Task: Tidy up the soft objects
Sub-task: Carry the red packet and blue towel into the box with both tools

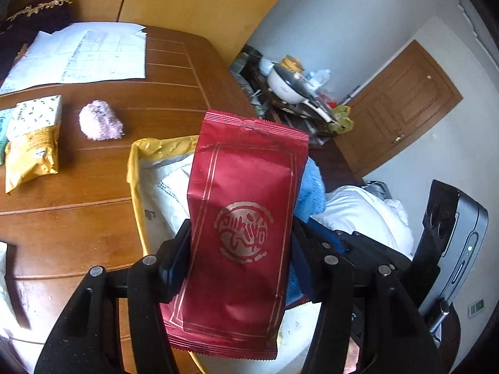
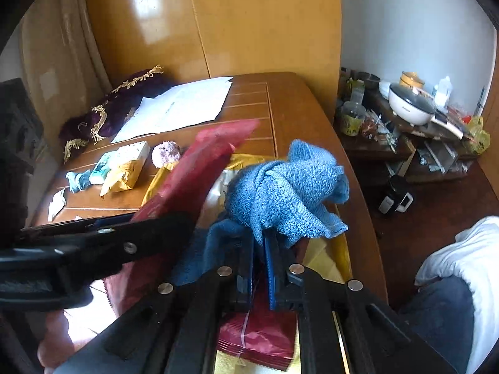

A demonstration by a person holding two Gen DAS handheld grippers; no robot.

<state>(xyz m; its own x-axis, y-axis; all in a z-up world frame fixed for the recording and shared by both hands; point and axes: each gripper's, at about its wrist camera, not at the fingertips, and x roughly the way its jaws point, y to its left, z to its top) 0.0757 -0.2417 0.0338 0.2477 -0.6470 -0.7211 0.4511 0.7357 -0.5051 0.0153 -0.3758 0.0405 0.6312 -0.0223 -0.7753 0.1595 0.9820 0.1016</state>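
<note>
On the wooden table (image 1: 93, 205), a fluffy pink pompom (image 1: 100, 121) and a yellow crinkled snack packet (image 1: 31, 159) lie well apart from the open yellow plastic bag (image 1: 137, 168) at the table's near edge. Above that bag the left gripper (image 1: 240, 249) pinches a glossy red foil pouch (image 1: 246, 218) across its width, jaws pressed to both side edges and the pouch upright. Just to the right, the right gripper (image 2: 259, 265) has its jaws nearly together on a fold of crumpled blue terry towel (image 2: 287, 193), hanging over the same bag. Both items look ready to go in; the tidy course would be to lower the pouch first, clear of the rim, then release the towel on top without snagging the bag's wall.
</note>
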